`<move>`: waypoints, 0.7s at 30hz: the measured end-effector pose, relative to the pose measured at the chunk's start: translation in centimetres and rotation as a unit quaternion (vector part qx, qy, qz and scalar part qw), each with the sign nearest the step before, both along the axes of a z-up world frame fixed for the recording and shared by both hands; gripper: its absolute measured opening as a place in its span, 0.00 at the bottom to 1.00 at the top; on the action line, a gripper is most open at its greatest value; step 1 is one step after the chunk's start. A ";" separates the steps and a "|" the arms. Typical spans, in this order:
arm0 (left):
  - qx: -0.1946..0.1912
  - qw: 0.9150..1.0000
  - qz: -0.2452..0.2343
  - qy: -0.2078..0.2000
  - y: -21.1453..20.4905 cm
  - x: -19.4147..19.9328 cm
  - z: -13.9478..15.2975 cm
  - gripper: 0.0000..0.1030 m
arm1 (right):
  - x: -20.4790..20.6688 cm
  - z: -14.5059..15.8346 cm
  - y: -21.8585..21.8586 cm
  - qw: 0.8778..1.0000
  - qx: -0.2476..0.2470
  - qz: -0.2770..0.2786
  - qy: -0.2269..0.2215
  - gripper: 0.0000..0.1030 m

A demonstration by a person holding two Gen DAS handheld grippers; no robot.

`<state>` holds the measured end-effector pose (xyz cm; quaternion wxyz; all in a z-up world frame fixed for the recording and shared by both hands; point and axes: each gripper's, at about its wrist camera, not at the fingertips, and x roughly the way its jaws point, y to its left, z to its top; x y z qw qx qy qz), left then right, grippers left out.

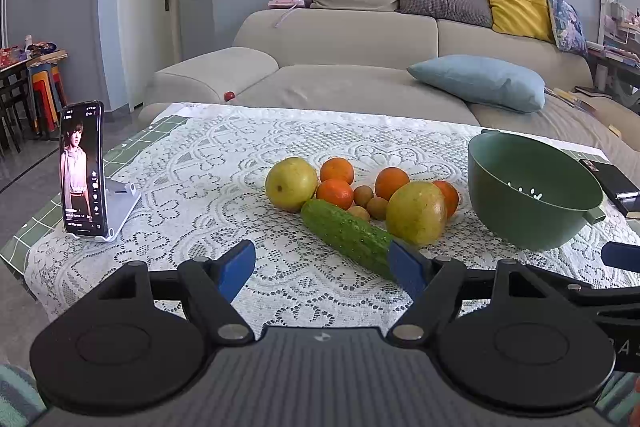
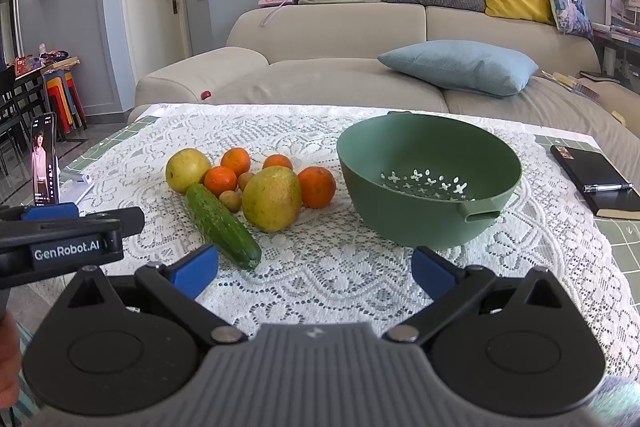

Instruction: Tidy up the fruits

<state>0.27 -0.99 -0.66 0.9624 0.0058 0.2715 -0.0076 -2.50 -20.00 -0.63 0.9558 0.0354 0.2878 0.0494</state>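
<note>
A heap of fruit sits near the middle of a white lace tablecloth [image 2: 320, 279]: two large yellow-green pears — one at the back left [image 2: 187, 170], one at the front [image 2: 272, 203] — with four oranges and a few small brown fruits [image 2: 231, 200] packed between and behind them. The nearest orange [image 2: 317, 186] lies just right of the front pear; another [image 2: 220, 180] rests between the two pears. A cucumber [image 2: 222, 225] lies at a slant along the front of the heap, its far end among the fruit and its near end toward the cameras.

Just right of the heap stands an empty green colander bowl [image 2: 430, 183], tipped slightly so its holed floor shows.

Both grippers hang low over the near side of the cloth, each with its blue-padded fingers spread wide and holding nothing. In the left wrist view, the left gripper [image 1: 322, 269] has the cucumber's near end hidden behind its right finger; whether they touch cannot be told. The right gripper [image 2: 316, 273] faces bare cloth in front of the bowl, beside the left.

At the table's left edge a phone [image 1: 83, 169] stands upright in a white holder, screen lit. At the right edge lies a black notebook [image 2: 598, 183] with a pen [image 2: 608, 187] on top. Behind the table — a beige sofa [image 2: 340, 39] with a light blue cushion [image 2: 460, 67] on its seat.
</note>
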 end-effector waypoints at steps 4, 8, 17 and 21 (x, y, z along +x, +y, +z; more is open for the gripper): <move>0.000 1.000 0.000 0.000 0.0 0.0 0.0 0.87 | 0.1 0.0 0.0 1.000 0.000 0.000 0.002 0.96; 0.002 1.000 -0.002 0.001 -0.1 0.2 -0.2 0.87 | 0.1 -0.1 0.0 1.000 0.000 0.000 0.003 0.96; 0.002 1.000 -0.016 0.013 0.0 0.8 -0.4 0.87 | 0.6 -0.6 -0.2 1.000 0.005 -0.002 0.006 0.96; -0.007 0.999 -0.029 0.023 0.5 1.6 -0.5 0.85 | 1.0 -0.8 -0.5 1.000 0.009 0.005 -0.010 0.96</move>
